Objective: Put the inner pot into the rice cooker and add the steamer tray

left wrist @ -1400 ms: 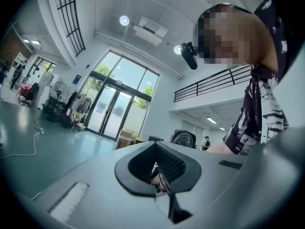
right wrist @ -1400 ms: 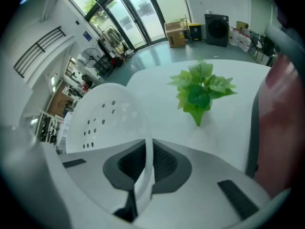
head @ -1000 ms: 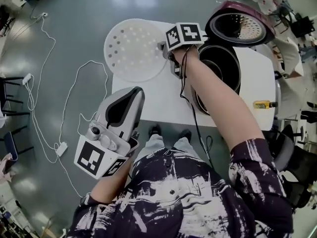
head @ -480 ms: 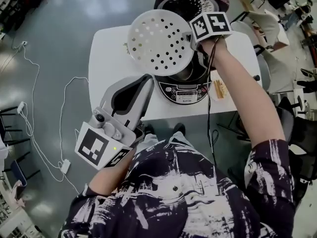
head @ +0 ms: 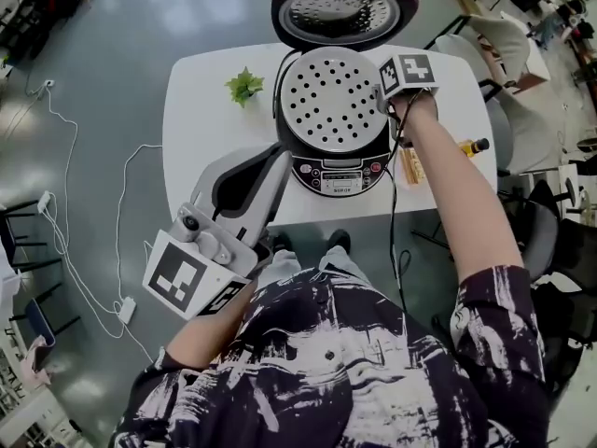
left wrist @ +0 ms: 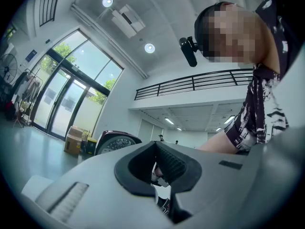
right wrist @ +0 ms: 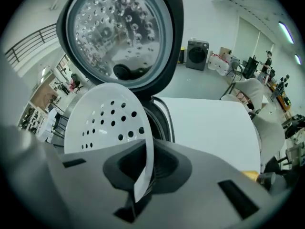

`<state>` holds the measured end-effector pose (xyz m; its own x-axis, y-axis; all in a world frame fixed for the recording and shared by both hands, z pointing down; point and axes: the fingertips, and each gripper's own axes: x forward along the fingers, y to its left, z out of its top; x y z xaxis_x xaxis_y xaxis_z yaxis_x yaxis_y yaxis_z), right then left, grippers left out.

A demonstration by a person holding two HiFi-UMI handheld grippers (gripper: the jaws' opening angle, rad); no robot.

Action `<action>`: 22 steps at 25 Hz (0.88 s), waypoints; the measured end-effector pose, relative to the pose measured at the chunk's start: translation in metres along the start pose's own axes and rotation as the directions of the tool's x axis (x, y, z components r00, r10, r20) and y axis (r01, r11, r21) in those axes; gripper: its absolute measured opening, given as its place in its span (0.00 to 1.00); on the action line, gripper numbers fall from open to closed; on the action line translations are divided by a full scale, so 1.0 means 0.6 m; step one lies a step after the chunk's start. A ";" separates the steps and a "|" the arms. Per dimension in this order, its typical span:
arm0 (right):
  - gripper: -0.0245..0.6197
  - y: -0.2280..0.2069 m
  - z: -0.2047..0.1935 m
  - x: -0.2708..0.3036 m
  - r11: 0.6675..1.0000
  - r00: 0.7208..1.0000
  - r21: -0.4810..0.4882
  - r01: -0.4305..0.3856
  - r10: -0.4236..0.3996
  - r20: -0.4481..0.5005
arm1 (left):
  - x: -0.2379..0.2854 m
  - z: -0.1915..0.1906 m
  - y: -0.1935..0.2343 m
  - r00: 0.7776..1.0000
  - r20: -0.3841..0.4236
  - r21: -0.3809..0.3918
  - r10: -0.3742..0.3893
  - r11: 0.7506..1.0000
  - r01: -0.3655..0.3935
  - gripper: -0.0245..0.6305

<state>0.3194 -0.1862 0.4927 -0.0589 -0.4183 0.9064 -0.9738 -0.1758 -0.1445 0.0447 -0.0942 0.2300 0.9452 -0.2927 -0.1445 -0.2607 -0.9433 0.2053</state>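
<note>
Fingers (right wrist: 167, 168) of the right gripper (right wrist: 143, 174) pinch the steamer tray (right wrist: 105, 123) by its rim, with the rice cooker (head: 340, 171) just beyond them. The left gripper (head: 277, 160) has its fingers together, empty.

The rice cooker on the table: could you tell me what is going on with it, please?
A person has a gripper in each hand. The right gripper is shut on the rim of the white perforated steamer tray, holding it at the mouth of the rice cooker, whose lid stands open. Whether the tray is seated is unclear. The left gripper, shut and empty, is held back near the person's body.
</note>
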 end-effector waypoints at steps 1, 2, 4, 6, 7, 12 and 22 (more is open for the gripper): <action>0.04 -0.001 -0.004 0.006 1.000 1.000 0.006 0.001 -0.001 -0.007 | -0.001 0.000 0.000 1.000 -0.002 0.000 0.002 1.000 -0.002 0.04; 0.04 -0.002 -0.008 0.012 1.000 1.000 0.011 0.002 -0.002 -0.012 | -0.002 0.000 -0.001 1.000 -0.003 0.000 0.005 1.000 -0.005 0.04; 0.04 -0.002 -0.015 0.024 1.000 1.000 0.013 0.004 -0.004 -0.025 | -0.006 0.000 -0.001 1.000 -0.006 0.002 0.017 1.000 -0.017 0.04; 0.04 -0.004 -0.020 0.033 1.000 0.999 0.006 0.012 -0.011 -0.039 | -0.010 -0.002 0.000 0.999 -0.008 0.003 0.032 0.999 -0.032 0.04; 0.04 -0.007 -0.023 0.036 1.000 0.999 -0.001 0.019 -0.019 -0.046 | -0.012 -0.003 0.001 0.999 -0.010 0.003 0.038 0.999 -0.038 0.04; 0.04 -0.016 -0.025 0.044 0.994 0.994 -0.074 0.080 -0.085 -0.067 | -0.021 -0.006 0.009 0.998 -0.014 -0.002 0.057 0.998 -0.057 0.04; 0.07 -0.002 -0.025 0.053 0.985 0.990 -0.123 0.119 -0.128 -0.066 | -0.043 -0.003 0.023 0.998 -0.001 -0.009 0.057 0.998 -0.057 0.04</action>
<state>0.3152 -0.1860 0.5276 0.0517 -0.3326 0.9417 -0.9935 -0.1131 0.0145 0.0169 -0.0990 0.2383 0.9290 -0.3461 -0.1313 -0.3127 -0.9235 0.2221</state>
